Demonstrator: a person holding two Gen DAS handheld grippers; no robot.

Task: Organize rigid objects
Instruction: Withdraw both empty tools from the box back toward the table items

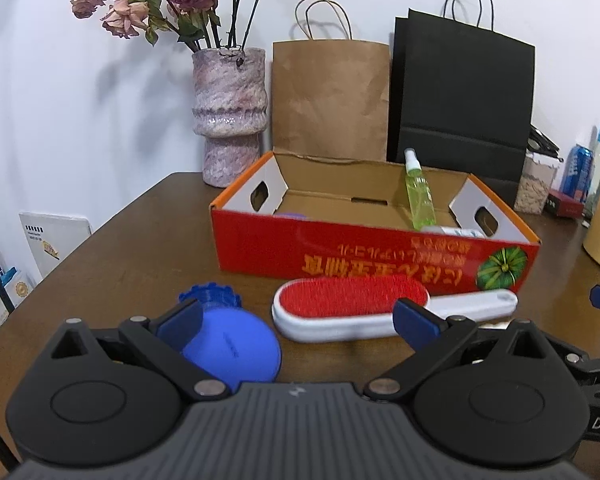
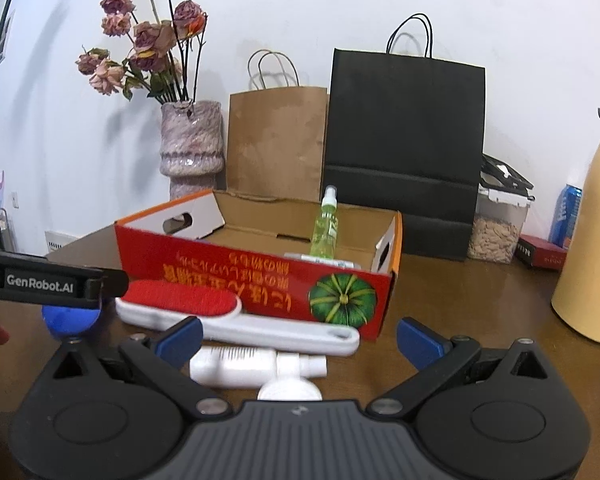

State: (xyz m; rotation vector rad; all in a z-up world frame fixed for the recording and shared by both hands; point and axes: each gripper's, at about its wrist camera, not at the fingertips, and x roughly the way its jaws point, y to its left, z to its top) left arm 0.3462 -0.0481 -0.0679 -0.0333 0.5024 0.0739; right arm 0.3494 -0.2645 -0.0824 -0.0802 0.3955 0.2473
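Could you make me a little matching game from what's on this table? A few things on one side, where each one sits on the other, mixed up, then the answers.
Things:
1. green spray bottle
2. lint brush
3. vase
4. white bottle

Places:
A. behind the box's left end, holding dried roses
B. on the table nearest the right gripper
C. inside the red box, leaning on its back wall
D. on the table right in front of the box

Pairs: 1-C, 2-D, 3-A, 4-B

Both wrist views face the red box (image 1: 374,254) closely, low.
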